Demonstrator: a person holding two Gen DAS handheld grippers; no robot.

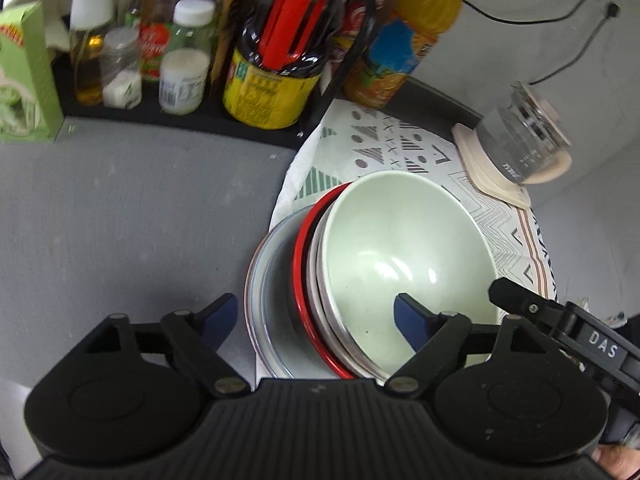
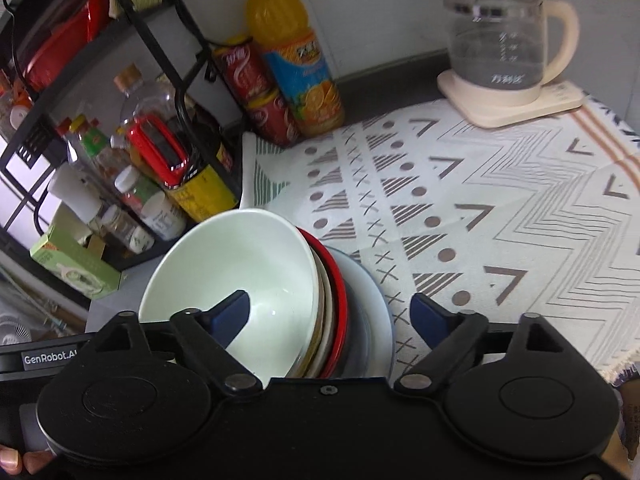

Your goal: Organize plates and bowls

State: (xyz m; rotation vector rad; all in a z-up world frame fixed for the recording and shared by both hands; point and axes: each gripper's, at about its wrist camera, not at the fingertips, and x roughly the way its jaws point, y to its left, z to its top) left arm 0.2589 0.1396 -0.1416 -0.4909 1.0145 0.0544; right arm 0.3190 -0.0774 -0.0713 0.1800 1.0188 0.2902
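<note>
A pale green bowl (image 1: 404, 248) sits on top of a nested stack: a white dish, a red-rimmed plate (image 1: 301, 264) and a wide grey-blue plate (image 1: 262, 280) at the bottom. The stack stands on the edge of a patterned cloth (image 1: 380, 144). My left gripper (image 1: 316, 316) is open, its fingers straddling the stack's left side, one finger over the bowl. My right gripper (image 2: 330, 316) is open, straddling the stack's right side; the bowl (image 2: 240, 264) and red-rimmed plate (image 2: 340, 280) lie between its fingers. The right gripper's finger also shows at the right of the left wrist view (image 1: 516, 292).
A glass kettle (image 2: 496, 44) on a cream base stands at the cloth's far corner. An orange juice bottle (image 2: 292, 56), red cans (image 2: 256, 92) and a black rack with sauce bottles and jars (image 1: 180, 56) line the back. A green box (image 1: 24, 80) sits left on the grey counter (image 1: 132, 216).
</note>
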